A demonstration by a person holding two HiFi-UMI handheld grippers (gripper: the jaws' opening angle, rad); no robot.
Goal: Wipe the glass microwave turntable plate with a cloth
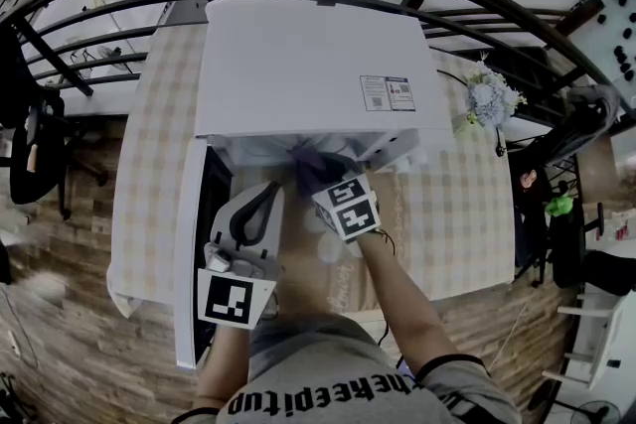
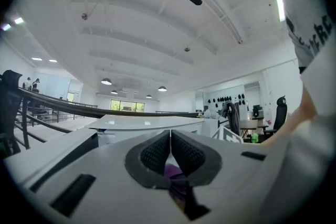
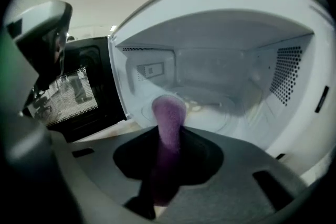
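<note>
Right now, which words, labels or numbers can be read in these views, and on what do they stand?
"hekeepitup", cut off at both ends: person's shirt, head view.
Sticker on the microwave top: code square and fine print, too small to read.
Left marker cube, right marker cube: patterns only, no letters.
Shirt letters in the left gripper view: cut off, unreadable.
</note>
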